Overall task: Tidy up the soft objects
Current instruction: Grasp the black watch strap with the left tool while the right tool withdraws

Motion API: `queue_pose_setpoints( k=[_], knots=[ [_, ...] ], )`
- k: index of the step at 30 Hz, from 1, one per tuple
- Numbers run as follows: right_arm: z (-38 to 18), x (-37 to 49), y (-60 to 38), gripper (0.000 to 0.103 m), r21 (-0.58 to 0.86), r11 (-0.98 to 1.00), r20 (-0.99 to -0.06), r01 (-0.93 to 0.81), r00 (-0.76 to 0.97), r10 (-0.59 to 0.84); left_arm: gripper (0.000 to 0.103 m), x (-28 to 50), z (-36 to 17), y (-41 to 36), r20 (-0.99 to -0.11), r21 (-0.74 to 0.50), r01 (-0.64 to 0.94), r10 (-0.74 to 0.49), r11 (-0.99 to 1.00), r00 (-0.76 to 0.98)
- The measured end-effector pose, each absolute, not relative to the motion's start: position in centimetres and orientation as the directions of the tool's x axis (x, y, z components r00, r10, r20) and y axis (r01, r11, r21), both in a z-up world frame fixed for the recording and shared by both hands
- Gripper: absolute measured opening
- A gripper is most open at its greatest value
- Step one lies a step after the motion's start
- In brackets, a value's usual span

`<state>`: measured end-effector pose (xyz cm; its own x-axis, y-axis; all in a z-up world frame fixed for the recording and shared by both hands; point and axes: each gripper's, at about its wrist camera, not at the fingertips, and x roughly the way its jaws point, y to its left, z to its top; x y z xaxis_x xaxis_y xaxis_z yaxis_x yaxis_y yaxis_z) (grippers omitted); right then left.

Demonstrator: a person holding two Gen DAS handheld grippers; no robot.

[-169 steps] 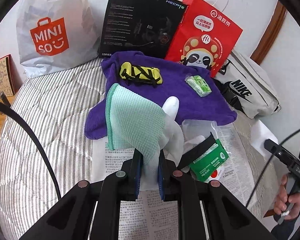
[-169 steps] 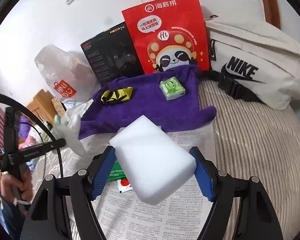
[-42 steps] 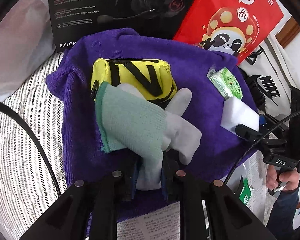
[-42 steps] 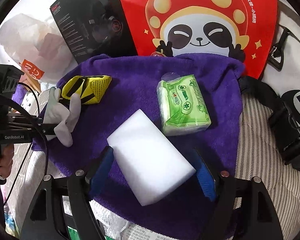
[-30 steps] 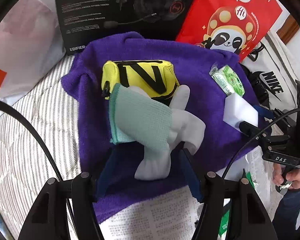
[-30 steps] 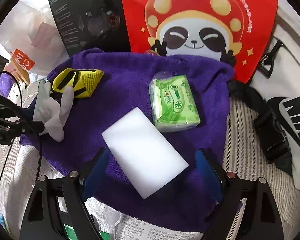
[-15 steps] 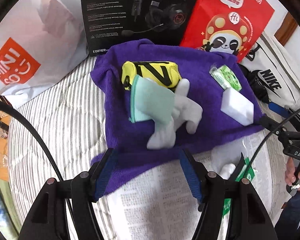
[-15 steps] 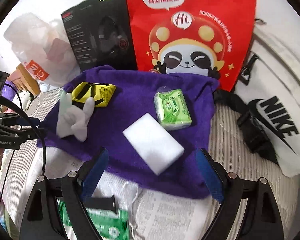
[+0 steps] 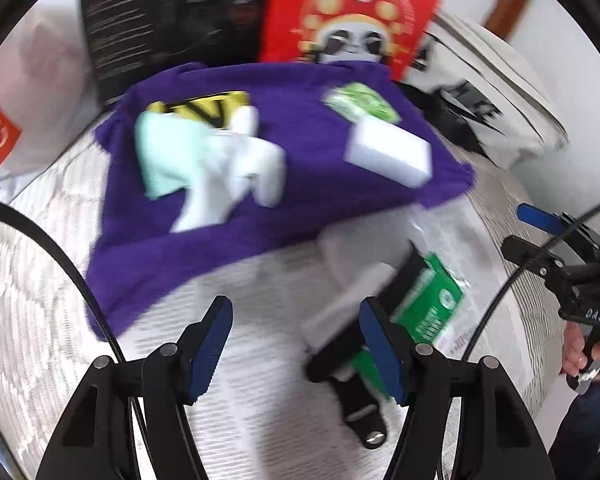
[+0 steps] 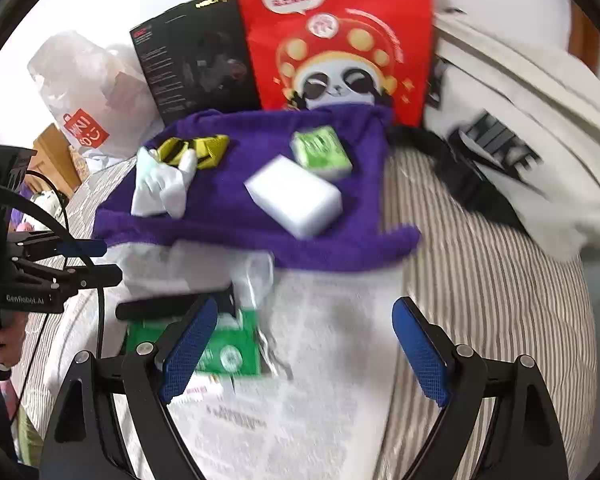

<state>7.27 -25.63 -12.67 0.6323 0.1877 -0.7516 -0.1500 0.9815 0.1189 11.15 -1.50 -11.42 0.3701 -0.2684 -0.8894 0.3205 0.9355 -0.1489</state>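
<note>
A purple towel (image 9: pixel 316 184) (image 10: pixel 228 208) lies spread on the bed. On it lie a yellow-black pouch (image 9: pixel 208 106) (image 10: pixel 198 148), a white glove with a mint cloth (image 9: pixel 220 164) (image 10: pixel 160 188), a green tissue pack (image 9: pixel 358 106) (image 10: pixel 320 148) and a white sponge block (image 9: pixel 388 152) (image 10: pixel 294 196). My left gripper (image 9: pixel 296 348) is open and empty over the newspaper (image 9: pixel 260 380), in front of the towel. My right gripper (image 10: pixel 300 348) is open and empty, also over the newspaper (image 10: pixel 320 380). A green packet (image 9: pixel 428 304) (image 10: pixel 220 348) with a black strap lies on the paper.
Behind the towel stand a black headset box (image 10: pixel 196 48), a red panda bag (image 10: pixel 336 40) and a white Miniso bag (image 10: pixel 88 88). A white Nike bag (image 10: pixel 508 132) lies at the right. The striped bedcover (image 10: pixel 480 300) surrounds the paper.
Both grippers opened, left the glove and the sponge on the towel, and drew back over the newspaper. The left view has swung right.
</note>
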Motion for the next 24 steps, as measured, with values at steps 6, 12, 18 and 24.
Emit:
queue_pose_setpoints(
  k=[6, 12, 18, 24],
  knots=[
    [-14.2, 4.3, -28.4, 0.089, 0.157, 0.985, -0.761, -0.071, 0.627, 0.166, 0.064, 9.0, -11.8, -5.7, -0.866, -0.111, 0.455, -0.31, 0.884, 0.391],
    [-15.5, 1.9, -30.3, 0.089, 0.189, 0.982, -0.761, -0.025, 0.628, 0.162, 0.064, 8.4, -13.2, -9.1, -0.87, -0.031, 0.557, -0.297, 0.83, 0.394],
    [-16.7, 0.7, -30.7, 0.089, 0.216, 0.976, -0.76, -0.014, 0.626, 0.177, 0.047, 9.2, -14.6, -9.8, -0.873, 0.017, 0.556, -0.259, 0.831, 0.414],
    [-16.9, 0.2, -29.7, 0.089, 0.246, 0.968, -0.749, -0.042, 0.625, 0.218, 0.031, 10.3, -13.8, -7.5, -0.863, -0.092, 0.484, -0.313, 0.87, 0.397]
  ],
)
